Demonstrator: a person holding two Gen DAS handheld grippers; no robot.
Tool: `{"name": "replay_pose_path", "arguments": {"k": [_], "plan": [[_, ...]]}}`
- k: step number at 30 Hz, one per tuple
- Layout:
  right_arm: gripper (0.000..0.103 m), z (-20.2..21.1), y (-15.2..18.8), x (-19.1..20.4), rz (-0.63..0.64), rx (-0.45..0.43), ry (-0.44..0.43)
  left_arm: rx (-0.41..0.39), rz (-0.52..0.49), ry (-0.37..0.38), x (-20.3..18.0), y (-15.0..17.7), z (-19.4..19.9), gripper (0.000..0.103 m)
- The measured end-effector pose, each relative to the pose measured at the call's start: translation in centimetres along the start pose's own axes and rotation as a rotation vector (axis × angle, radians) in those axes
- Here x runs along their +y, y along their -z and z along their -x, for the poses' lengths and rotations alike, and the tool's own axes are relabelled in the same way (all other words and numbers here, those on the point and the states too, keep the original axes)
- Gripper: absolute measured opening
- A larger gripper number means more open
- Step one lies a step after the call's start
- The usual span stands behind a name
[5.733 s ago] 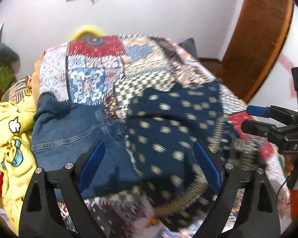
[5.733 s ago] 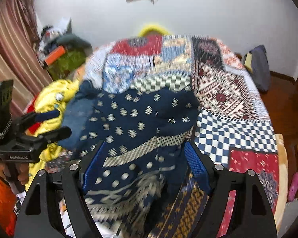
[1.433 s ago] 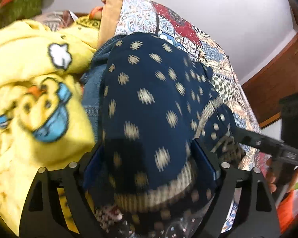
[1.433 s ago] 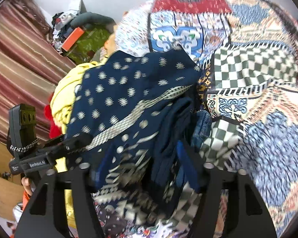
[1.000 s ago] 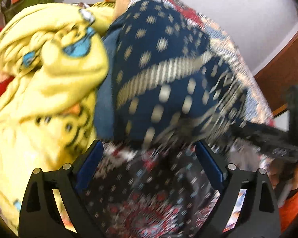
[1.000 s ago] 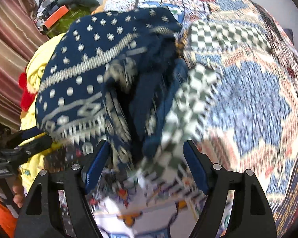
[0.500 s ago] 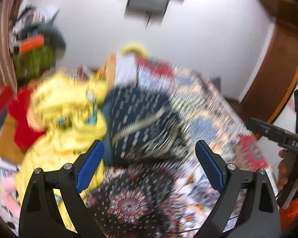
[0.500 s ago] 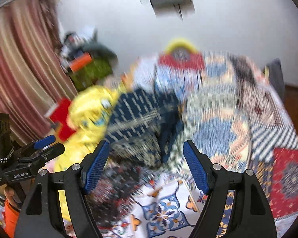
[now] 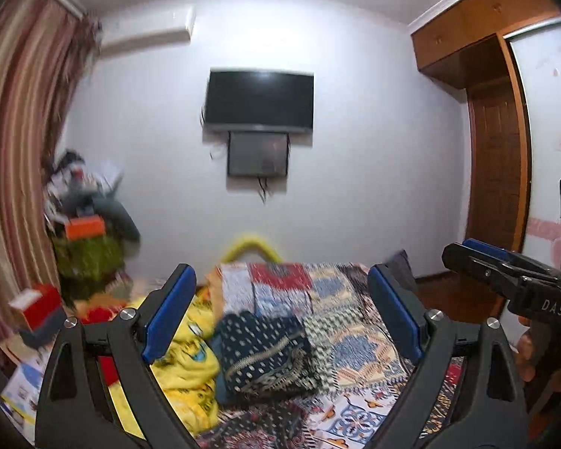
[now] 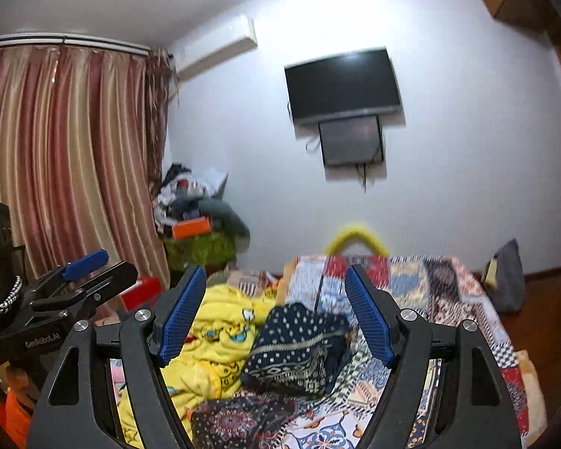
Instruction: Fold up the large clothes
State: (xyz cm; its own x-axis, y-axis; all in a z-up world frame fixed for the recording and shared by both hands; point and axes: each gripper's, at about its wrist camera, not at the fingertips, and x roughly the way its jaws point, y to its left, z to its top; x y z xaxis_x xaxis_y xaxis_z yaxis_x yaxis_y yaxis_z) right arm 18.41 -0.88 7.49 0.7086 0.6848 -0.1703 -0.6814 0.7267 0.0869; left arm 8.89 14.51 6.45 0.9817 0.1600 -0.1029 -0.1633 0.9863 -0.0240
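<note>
With the folded navy patterned garment (image 9: 265,351) lying on the patchwork bedspread (image 9: 355,340) beside the yellow cartoon blanket (image 10: 220,340), both the left gripper (image 9: 280,321) and right gripper (image 10: 276,318) hang wide open and empty above the bed, so the fold looks finished and the next move is probably picking another garment.

Both wrist cameras look nearly level along their open blue-padded fingers, well back from the bed (image 9: 359,340) and facing the wall-mounted television (image 9: 258,100). Both views share bed, television and folded navy garment (image 10: 299,348).
</note>
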Motion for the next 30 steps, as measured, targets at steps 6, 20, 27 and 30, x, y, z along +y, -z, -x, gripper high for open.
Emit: {"name": "replay_pose_path", "arguments": {"k": [6, 20, 27, 30], "plan": [[0.076, 0.8, 1.1, 1.1, 0.033, -0.020, 0.024, -0.027, -0.043, -0.017, -1.3, 0.7, 1.9, 0.103], [0.103, 1.1, 1.4, 0.8, 0.044, -0.027, 0.126, 0.013, -0.020, -0.046, -1.0, 2.0, 1.4, 0.103], [0.103, 1.0, 2.1, 1.0, 0.052, -0.018, 0.135, 0.023, -0.018, -0.050, -1.0, 2.3, 1.0, 0.103], [0.103, 1.2, 2.1, 1.0, 0.049, -0.017, 0.137, 0.024, -0.020, -0.054, -1.1, 2.2, 0.9, 0.103]]}}
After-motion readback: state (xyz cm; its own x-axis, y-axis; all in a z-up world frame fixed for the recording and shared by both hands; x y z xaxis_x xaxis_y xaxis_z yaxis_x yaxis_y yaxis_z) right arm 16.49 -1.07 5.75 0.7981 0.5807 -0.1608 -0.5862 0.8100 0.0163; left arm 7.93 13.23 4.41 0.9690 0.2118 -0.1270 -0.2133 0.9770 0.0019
